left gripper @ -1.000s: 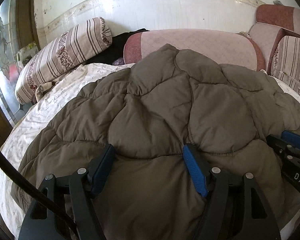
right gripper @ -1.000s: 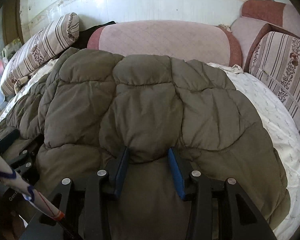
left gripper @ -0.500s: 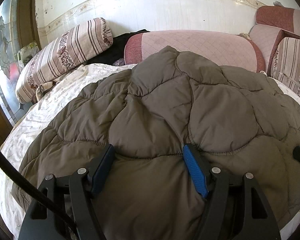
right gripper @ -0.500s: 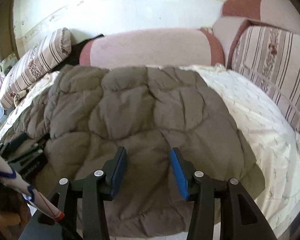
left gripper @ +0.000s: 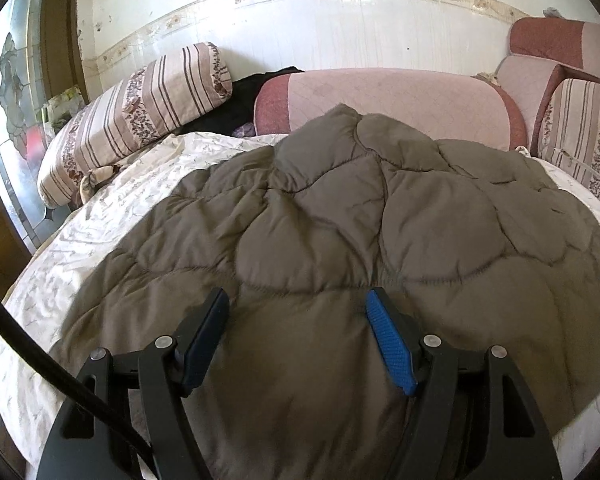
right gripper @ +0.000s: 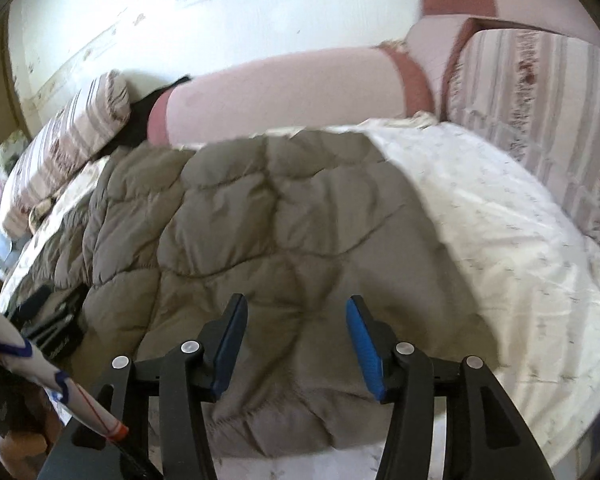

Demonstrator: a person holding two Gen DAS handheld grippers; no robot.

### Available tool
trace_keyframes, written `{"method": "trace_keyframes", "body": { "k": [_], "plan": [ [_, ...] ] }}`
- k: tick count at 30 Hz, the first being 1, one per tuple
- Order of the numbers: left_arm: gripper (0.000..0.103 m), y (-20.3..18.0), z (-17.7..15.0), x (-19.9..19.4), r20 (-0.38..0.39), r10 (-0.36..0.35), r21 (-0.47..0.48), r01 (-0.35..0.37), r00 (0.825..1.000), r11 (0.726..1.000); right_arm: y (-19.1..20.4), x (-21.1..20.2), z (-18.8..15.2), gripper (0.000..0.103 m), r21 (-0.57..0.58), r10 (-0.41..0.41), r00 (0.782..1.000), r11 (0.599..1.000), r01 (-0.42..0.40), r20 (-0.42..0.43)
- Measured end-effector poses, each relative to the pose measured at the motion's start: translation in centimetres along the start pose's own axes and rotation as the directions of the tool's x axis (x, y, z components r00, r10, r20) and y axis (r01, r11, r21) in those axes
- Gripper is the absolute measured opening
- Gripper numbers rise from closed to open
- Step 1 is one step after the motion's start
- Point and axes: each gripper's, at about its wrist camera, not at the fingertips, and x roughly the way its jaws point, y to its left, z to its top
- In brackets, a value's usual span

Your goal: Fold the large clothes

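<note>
Right claw (right gripper: 296, 344) open, has drawn back off the quilted coat (right gripper: 268, 232); left claw (left gripper: 296, 340) open, apparently pressing it. Fold seems laid.

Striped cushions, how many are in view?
2: one striped cushion at the bed's far left against the wall, another at the far right. More may be hidden beyond the frame.

Bright daylight from window (left gripper: 8, 128) at left; wall (right gripper: 228, 28) glare; right wrist view motion-blurred; fisheye-bent, dark-vignetted edges.
</note>
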Motion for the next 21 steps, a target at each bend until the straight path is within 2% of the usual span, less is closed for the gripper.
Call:
{"method": "trace_keyframes", "body": {
  "k": [5, 9, 13, 17, 21],
  "plan": [
    [0.071, 2.0, -1.1, -3.3, -0.011, 0.003, -0.032, -0.003, 1.000, 0.999, -2.3, -2.1, -0.9, 0.056, 0.072, -0.036, 0.999, 0.997, 0.036, -0.001],
    [0.071, 4.1, -2.1, -5.1, -0.026, 0.056, -0.074, -0.058, 0.998, 0.996, -3.3, -2.5, -2.2, 0.056, 0.102, -0.036, 0.999, 0.994, 0.039, -0.030],
    [0.071, 6.3, -3.3, -3.8, -0.107, 0.078, -0.116, -0.090, 0.991, 0.989, -2.9, -2.0, -2.7, 0.057, 0.079, -0.054, 0.998, 0.995, 0.057, -0.041],
    [0.075, 6.3, -3.7, -3.4, -0.097, 0.090, -0.086, -0.099, 0.991, 0.991, -2.4, -0.7, -3.0, 0.064, 0.052, -0.075, 0.995, 0.996, 0.079, -0.061],
    [0.076, 6.2, -3.8, -3.0, -0.100, 0.095, -0.081, -0.104, 0.990, 0.991, -2.0, 0.0, -3.2, 0.065, 0.024, -0.093, 0.993, 0.995, 0.094, -0.071]
  ]
}}
